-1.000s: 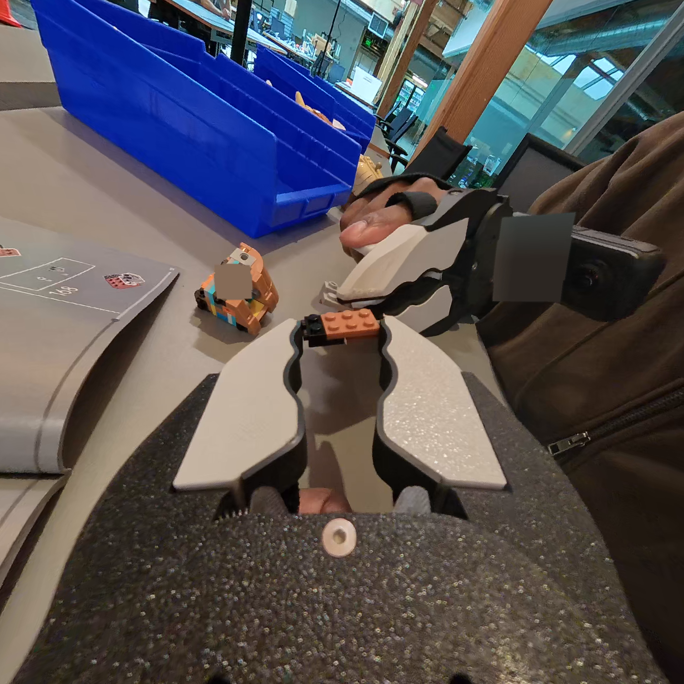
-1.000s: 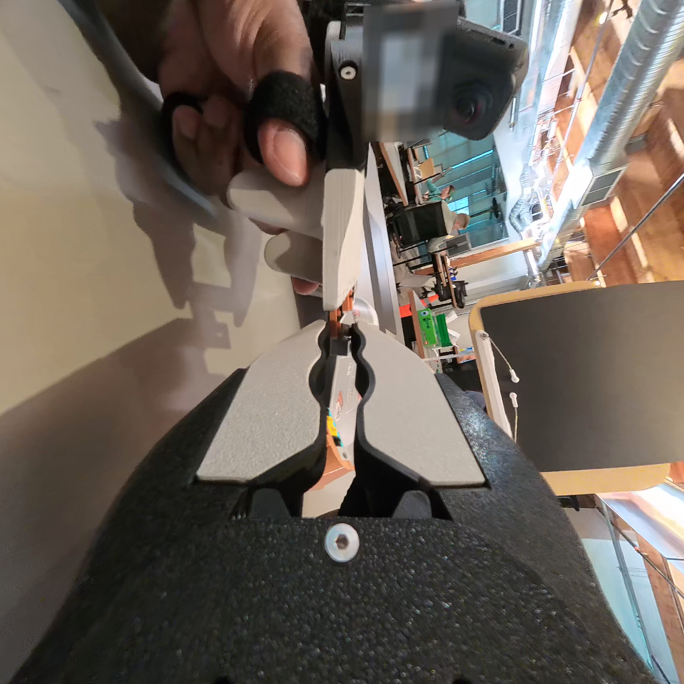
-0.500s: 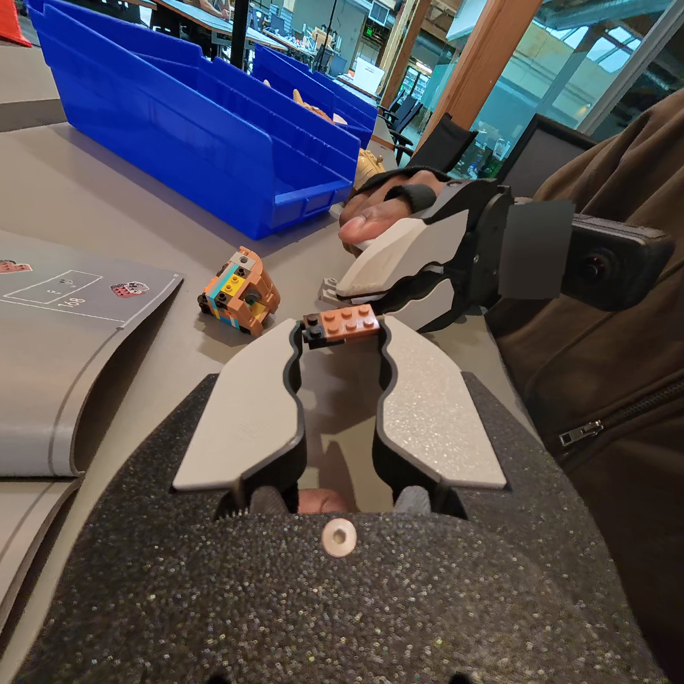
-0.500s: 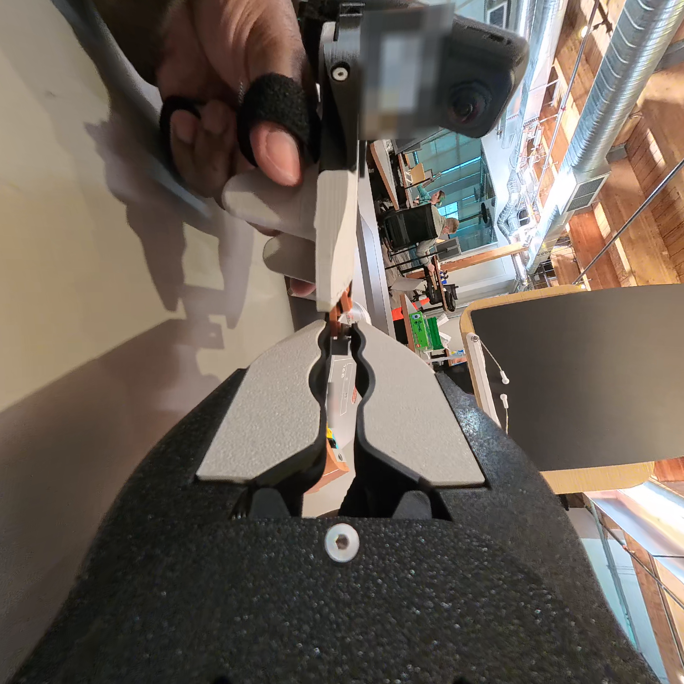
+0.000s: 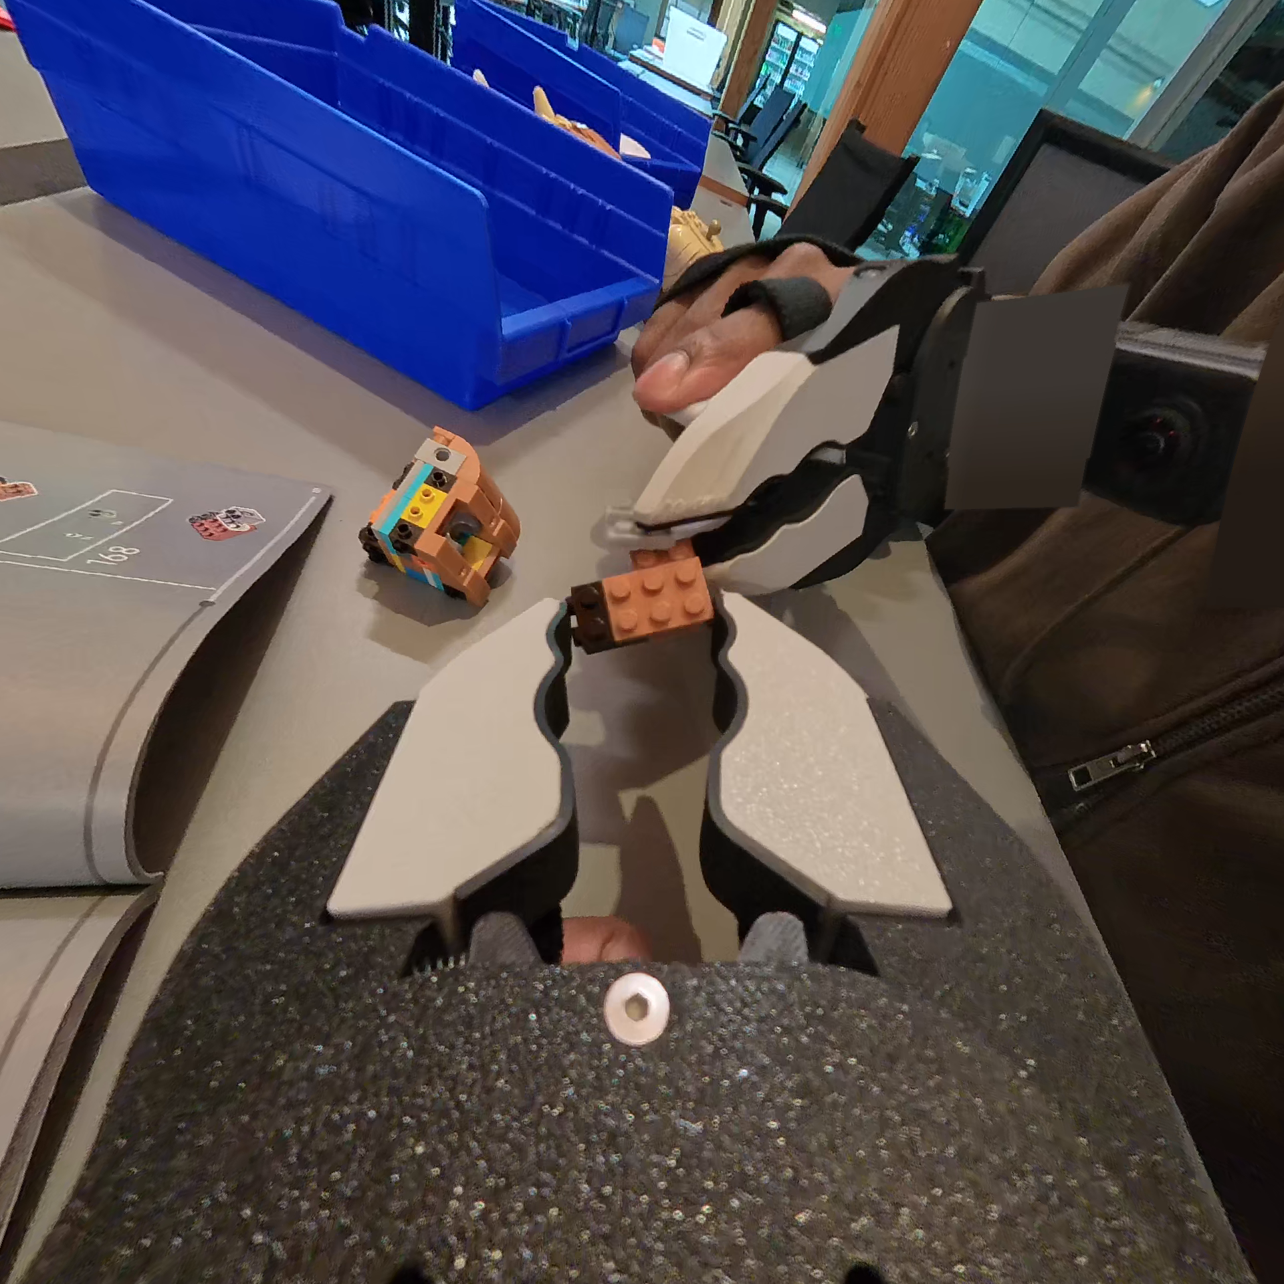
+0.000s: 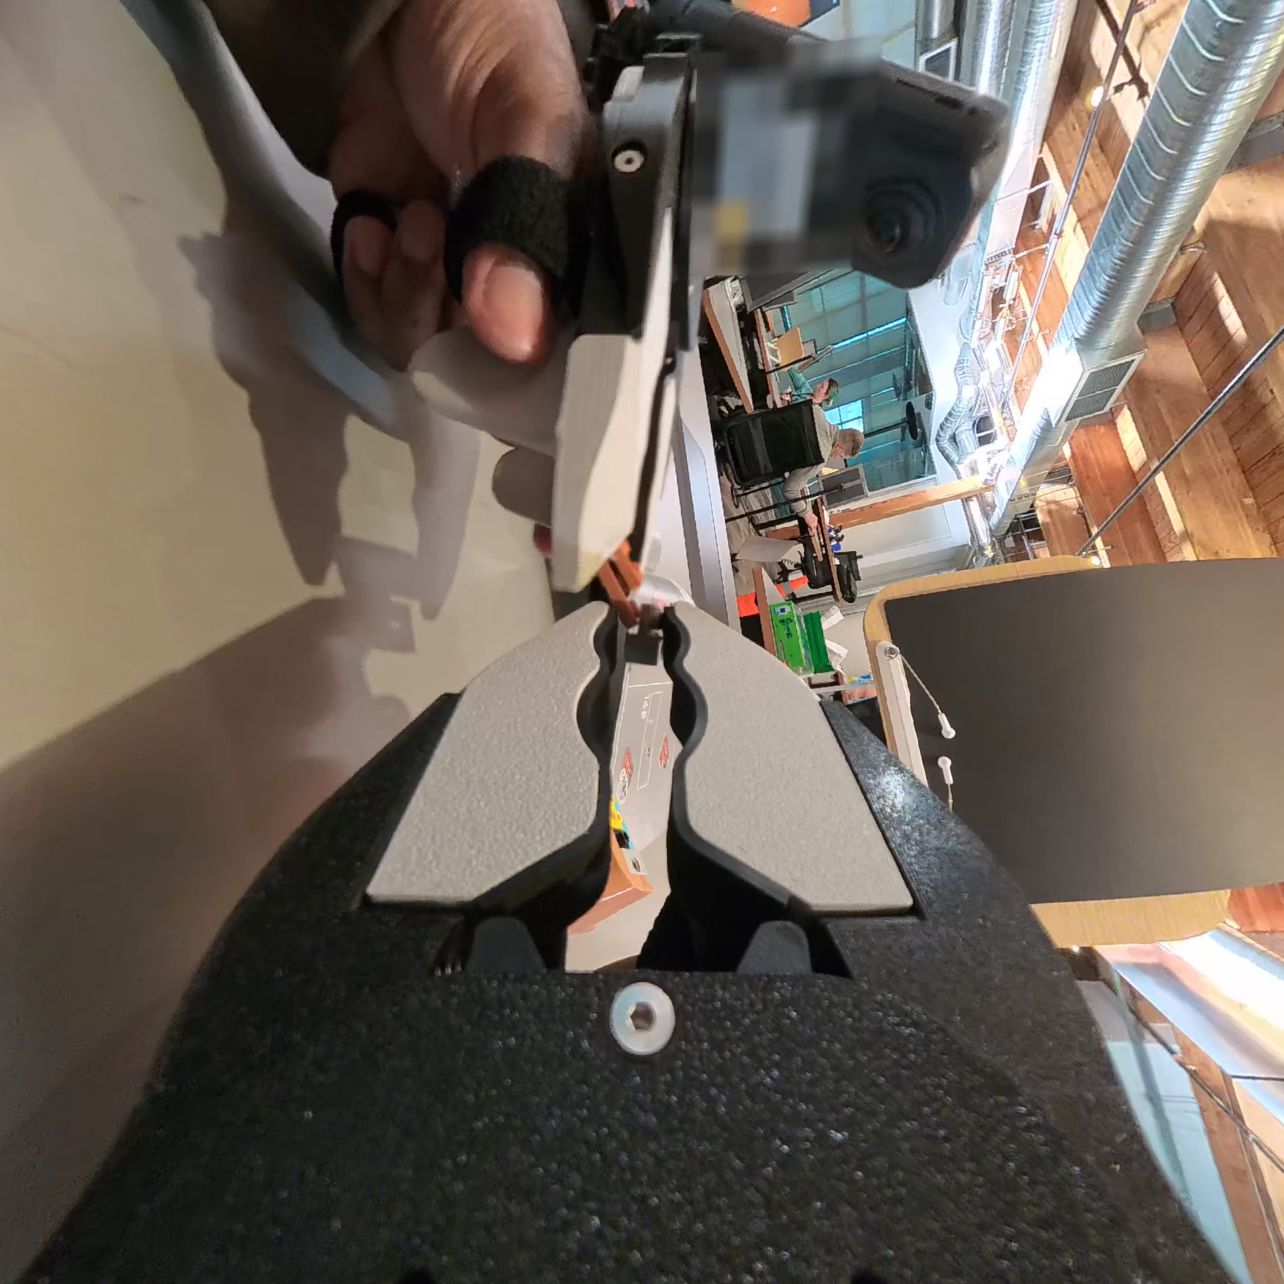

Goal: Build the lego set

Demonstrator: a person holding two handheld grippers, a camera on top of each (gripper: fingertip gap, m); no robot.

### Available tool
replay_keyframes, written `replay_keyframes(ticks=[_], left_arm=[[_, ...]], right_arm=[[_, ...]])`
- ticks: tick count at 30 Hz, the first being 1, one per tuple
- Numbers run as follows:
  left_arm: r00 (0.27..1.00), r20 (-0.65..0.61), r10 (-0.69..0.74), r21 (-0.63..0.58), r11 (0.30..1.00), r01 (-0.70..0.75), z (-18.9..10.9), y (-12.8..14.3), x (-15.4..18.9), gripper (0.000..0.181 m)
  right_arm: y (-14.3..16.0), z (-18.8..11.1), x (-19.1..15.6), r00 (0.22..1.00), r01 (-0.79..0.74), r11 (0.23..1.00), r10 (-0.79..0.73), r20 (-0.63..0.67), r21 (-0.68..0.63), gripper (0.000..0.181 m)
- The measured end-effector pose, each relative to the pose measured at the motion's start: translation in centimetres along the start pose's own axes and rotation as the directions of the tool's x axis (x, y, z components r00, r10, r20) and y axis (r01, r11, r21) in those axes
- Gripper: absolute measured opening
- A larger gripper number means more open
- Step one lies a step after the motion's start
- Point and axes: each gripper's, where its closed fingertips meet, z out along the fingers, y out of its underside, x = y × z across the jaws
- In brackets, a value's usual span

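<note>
**Inspector:** Grip status first. Left gripper (image 5: pixel 643 615) is clamped across the ends of a small brick stack (image 5: pixel 643 606), an orange plate over dark brown pieces, held clear of the table (image 5: pixel 174 361) and tilted slightly.

**Assistant:** And the other tool?

**Inspector:** Right gripper (image 5: pixel 629 531), at one o'clock from the stack and just beyond it, is closed on a thin light-grey piece (image 5: pixel 620 522). Its lower finger sits against the stack's far right corner. In the right wrist view that gripper (image 6: pixel 643 615) pinches something small and dark at its tips; the piece itself is not clear there.

**Assistant:** Handling?

**Inspector:** My judgement: both parts are light, rigid plastic, smooth enough to twist under pressure. The stack is taken by its short ends, which leaves the studs free. The grey piece should stay pinched by its rear edge so the front can seat. Pressing off-centre could pivot the stack out of the jaws.

**Assistant:** Farther out?

**Inspector:** At ten o'clock, a partly built model (image 5: pixel 441 528) in brown, yellow and teal lies on its side. At nine o'clock, an open instruction booklet (image 5: pixel 104 625). At eleven o'clock, blue storage bins (image 5: pixel 313 174) with tan parts inside the farther ones.
</note>
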Motion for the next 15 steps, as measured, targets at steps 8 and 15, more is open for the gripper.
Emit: replay_keyframes(ticks=[8, 15], left_arm=[[0.999, -0.019, -0.04, -0.015, 0.999, 0.04, 0.13, 0.34, 0.02, 0.038], [0.993, -0.064, -0.101, -0.037, 0.994, 0.098, 0.24, 0.53, 0.61, 0.038]], right_arm=[[-0.02, 0.04, -0.23, 1.0, -0.007, 1.0, 0.007, 0.01, 0.006, 0.012], [-0.56, -0.05, -0.57, 0.999, -0.016, 0.999, 0.015, 0.029, 0.035, 0.017]])
